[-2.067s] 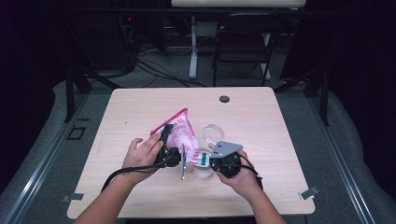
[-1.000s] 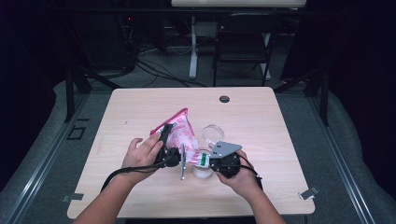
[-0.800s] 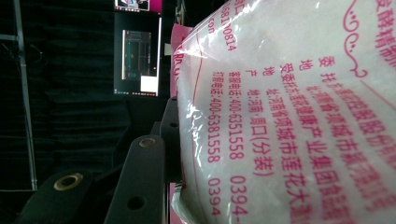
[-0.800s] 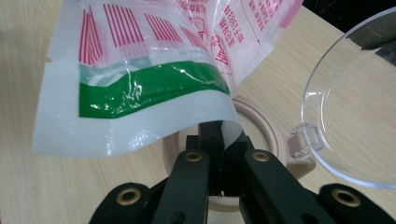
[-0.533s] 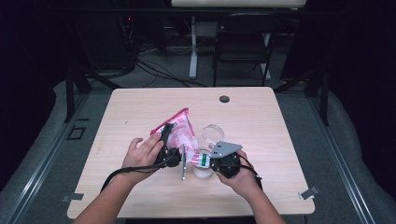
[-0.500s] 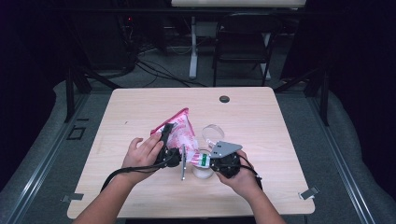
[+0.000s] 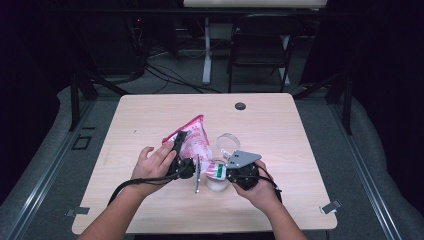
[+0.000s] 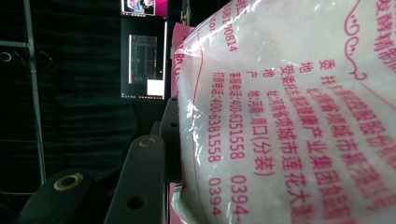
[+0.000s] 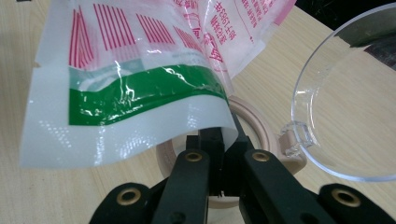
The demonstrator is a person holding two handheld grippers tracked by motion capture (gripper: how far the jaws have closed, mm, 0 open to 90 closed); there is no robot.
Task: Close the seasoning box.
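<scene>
Hands come in from the bottom of the high view, each carrying a gripper over the near middle of the pale wooden table (image 7: 280,130). Between them hangs a pink and white printed bag (image 7: 192,142), lifted and tilted, its pink upper corner rising toward the left and its lower end drooping toward the right hand. The left gripper (image 7: 178,150) lies against the bag's left side under the person's left hand (image 7: 152,165); in the left gripper view one black jaw presses flat against the plastic, which is printed with pink characters and numbers, while the other jaw is hidden behind the bag (image 8: 299,112), so whether that gripper clamps it cannot be told. The right gripper (image 7: 227,172), topped by its grey three-cornered plate and held by the right hand (image 7: 257,187), reaches to the bag's lower end. In the right gripper view its two jaws stand closed together on the bag's white lower edge (image 9: 140,144), just below a green band and red stripes. Directly under that edge sits a small container with a beige ring-shaped rim (image 9: 261,135), resting on the table, and its clear hinged lid (image 9: 355,98) stands open to the right, attached at the rim. A small dark round disc (image 7: 240,106) lies well apart near the table's far edge, and a dark chair (image 7: 260,47) stands on the floor beyond
</scene>
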